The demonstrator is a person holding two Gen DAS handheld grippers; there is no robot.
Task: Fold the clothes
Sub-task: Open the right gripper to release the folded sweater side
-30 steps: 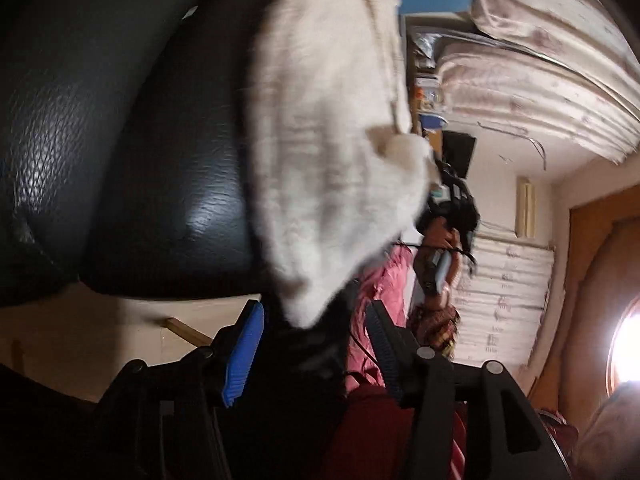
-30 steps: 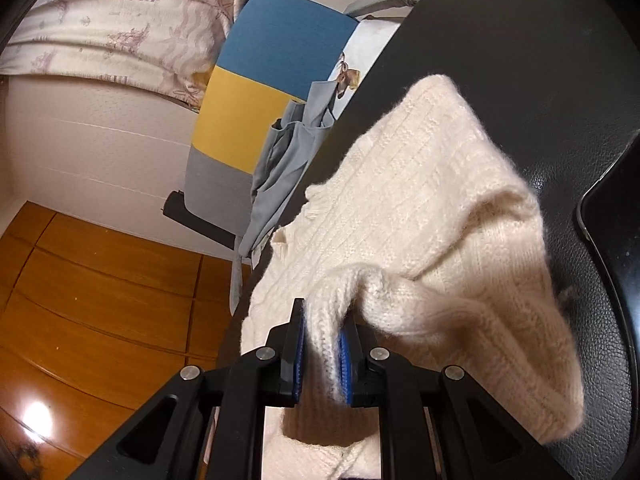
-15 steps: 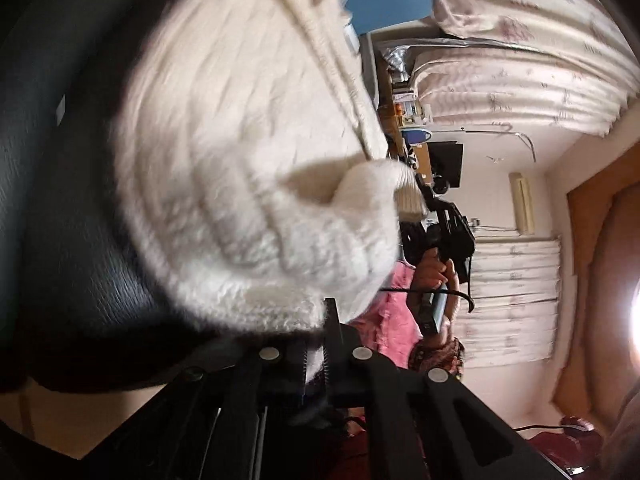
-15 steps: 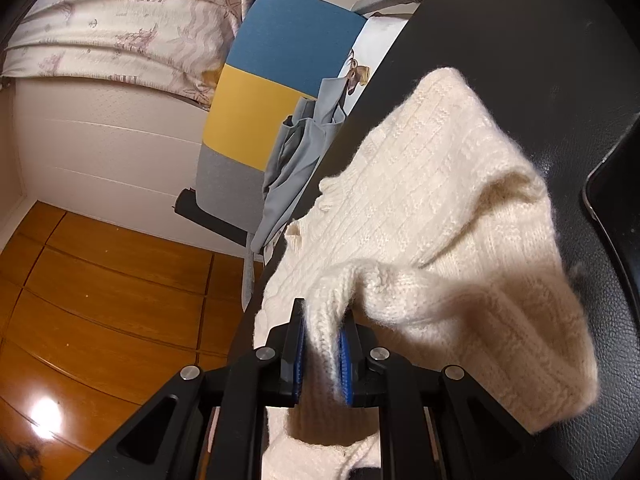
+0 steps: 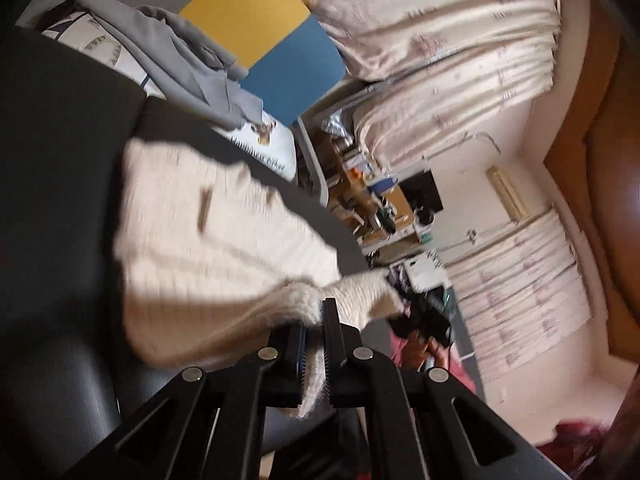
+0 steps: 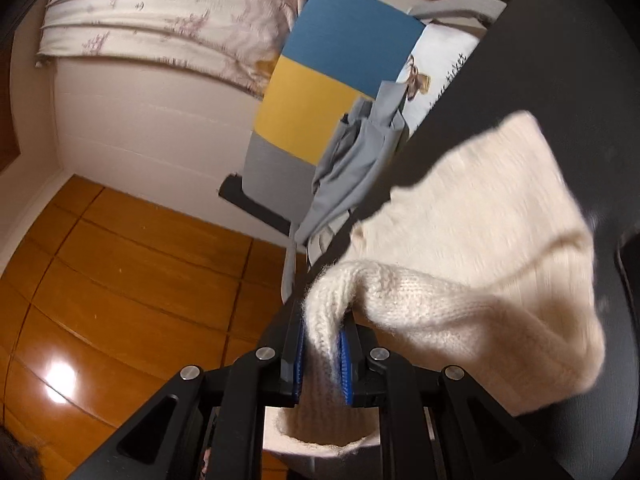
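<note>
I have both tongs pinching the cream knitted sweater [image 5: 224,248]. The left tongs [image 5: 314,344] are pressed together on a fold of its edge; the knit bunches over the tips and a tuft of it hangs down between the two black fingers. The right tongs [image 6: 322,354] clamp a thicker roll of the same sweater [image 6: 472,248] between their blue pads [image 6: 298,354], and a ribbed opening of the garment sags just below them.

From the left tongs the sweater stretches away ahead and to the left, blurred, over the black leather surface [image 5: 60,140] it lies against. From the right tongs it rises ahead and to the right, draped over the same black surface [image 6: 560,60].

Beyond the sweater, further from both tongs, a grey garment [image 6: 356,168] lies crumpled beside a white printed cloth [image 6: 444,64], and behind those stands a blue, yellow and grey panel [image 6: 320,92]. To the left of the right tongs I see the orange wooden floor [image 6: 120,272]. To the right of the left tongs, a hand [image 5: 424,350] holds the other dark device, with pale patterned curtains [image 5: 440,60] further off.
</note>
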